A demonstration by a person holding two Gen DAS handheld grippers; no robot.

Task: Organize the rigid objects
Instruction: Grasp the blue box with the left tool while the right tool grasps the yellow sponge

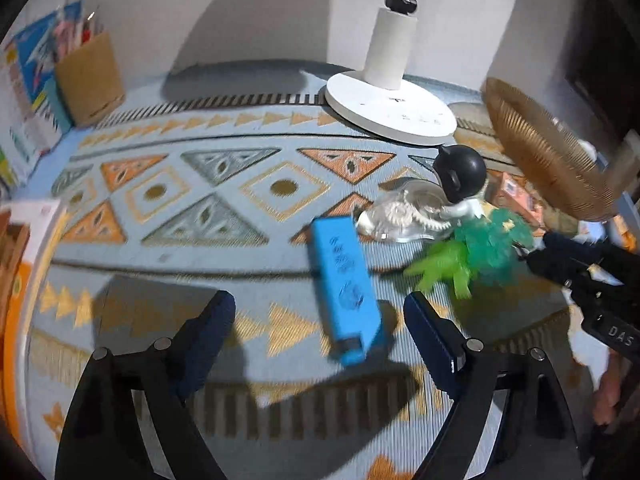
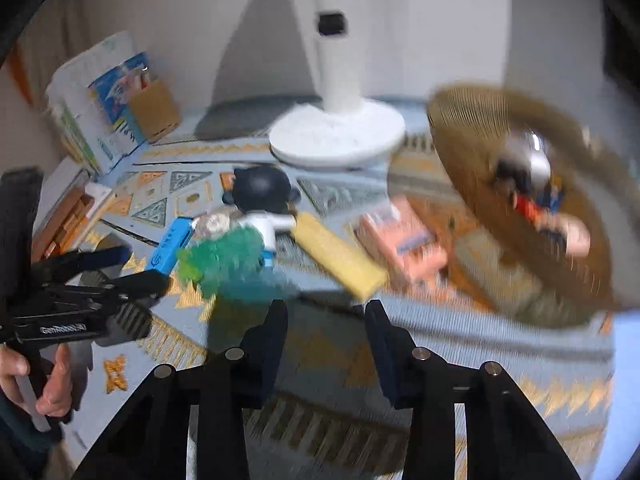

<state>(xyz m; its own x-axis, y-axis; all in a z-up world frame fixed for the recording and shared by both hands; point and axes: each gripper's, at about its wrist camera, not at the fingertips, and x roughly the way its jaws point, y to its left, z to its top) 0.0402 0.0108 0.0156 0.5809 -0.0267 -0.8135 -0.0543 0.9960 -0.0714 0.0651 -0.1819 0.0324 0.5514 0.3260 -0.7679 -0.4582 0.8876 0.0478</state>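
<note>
Risk, as judged: half-spread right gripper point(image 2: 326, 312), empty, could knock the tilted wicker basket point(image 2: 520, 200) at far right, spilling the small figures inside; contents blurred. Wide-spread left gripper point(image 1: 318, 312), bracketing but not pressing the blue box point(image 1: 346, 292) near centre, could nudge it into the green dinosaur point(image 1: 440, 272) alongside.

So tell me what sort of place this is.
Probably a home desk or tabletop. A patterned woven cloth covers it, a white lamp base stands near the wall, a cardboard pen holder sits beside booklets, and small toys, such as a black-headed figure, lie scattered near a wire basket.
</note>
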